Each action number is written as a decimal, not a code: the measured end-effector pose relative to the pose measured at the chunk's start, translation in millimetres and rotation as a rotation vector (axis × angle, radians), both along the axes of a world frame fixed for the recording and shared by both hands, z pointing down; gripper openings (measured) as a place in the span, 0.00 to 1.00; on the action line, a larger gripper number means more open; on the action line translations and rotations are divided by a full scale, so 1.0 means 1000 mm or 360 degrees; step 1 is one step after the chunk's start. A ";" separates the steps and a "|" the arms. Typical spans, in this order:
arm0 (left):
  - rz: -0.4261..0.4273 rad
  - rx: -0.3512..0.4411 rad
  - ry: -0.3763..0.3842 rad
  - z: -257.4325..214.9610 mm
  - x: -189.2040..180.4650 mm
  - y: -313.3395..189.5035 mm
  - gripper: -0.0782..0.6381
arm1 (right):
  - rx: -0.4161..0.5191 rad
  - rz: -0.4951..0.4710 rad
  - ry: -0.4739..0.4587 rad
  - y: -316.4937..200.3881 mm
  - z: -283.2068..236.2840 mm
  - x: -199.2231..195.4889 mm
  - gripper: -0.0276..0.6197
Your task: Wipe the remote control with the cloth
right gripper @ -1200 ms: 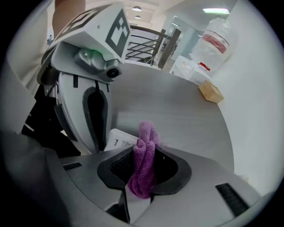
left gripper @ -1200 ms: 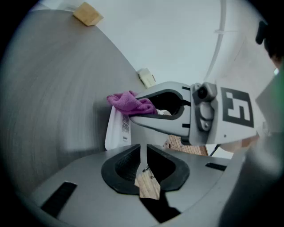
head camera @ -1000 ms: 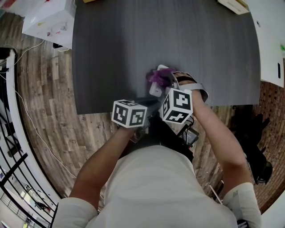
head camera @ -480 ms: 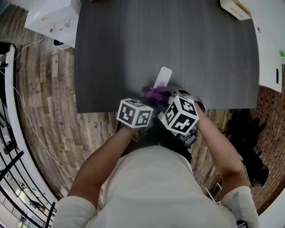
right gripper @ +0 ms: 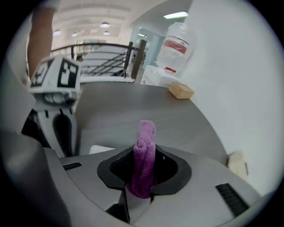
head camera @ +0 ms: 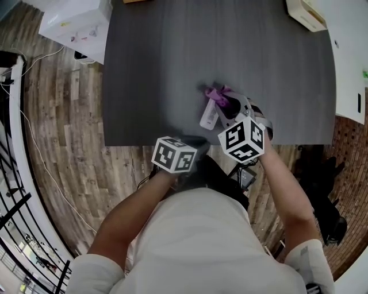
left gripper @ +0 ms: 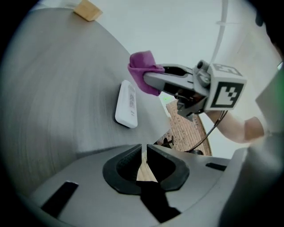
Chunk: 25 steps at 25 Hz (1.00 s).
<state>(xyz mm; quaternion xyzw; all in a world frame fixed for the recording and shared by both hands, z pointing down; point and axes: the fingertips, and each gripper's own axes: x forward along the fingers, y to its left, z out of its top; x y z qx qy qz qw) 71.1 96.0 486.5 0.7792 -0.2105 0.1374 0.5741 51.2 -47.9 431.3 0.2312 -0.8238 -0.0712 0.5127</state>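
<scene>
A white remote control [head camera: 209, 116] lies on the dark grey table [head camera: 161, 69], close to its near edge, and also shows in the left gripper view [left gripper: 126, 104]. My right gripper [head camera: 222, 101] is shut on a bunched purple cloth [head camera: 214, 93], which sticks out past its jaws [right gripper: 145, 148]. The cloth [left gripper: 143, 72] sits at the remote's far end; whether it touches I cannot tell. My left gripper [head camera: 193, 141] hangs at the table's near edge, short of the remote, jaws shut with nothing between them [left gripper: 143, 156].
A small tan block [left gripper: 88, 9] lies far back on the table. A white box [head camera: 75, 23] stands off the table's far left corner, and a pale box [head camera: 309, 14] lies at the far right. A water jug [right gripper: 176, 44] stands beyond. Wood floor lies below the near edge.
The right gripper drew the cloth back along the remote to its near end, then pushed it out to the far end again. The left gripper stayed about where it was.
</scene>
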 end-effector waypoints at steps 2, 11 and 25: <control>-0.0011 0.0004 -0.0021 0.000 -0.003 -0.003 0.15 | 0.0098 -0.0085 0.0138 -0.007 0.016 0.002 0.20; -0.0103 0.0380 -0.0522 -0.003 -0.035 -0.047 0.15 | 0.0011 -0.0056 0.0077 0.002 0.034 0.022 0.20; -0.0718 -0.0231 -0.0131 0.006 -0.040 -0.080 0.36 | -0.0110 0.0353 -0.0160 0.001 0.044 0.057 0.20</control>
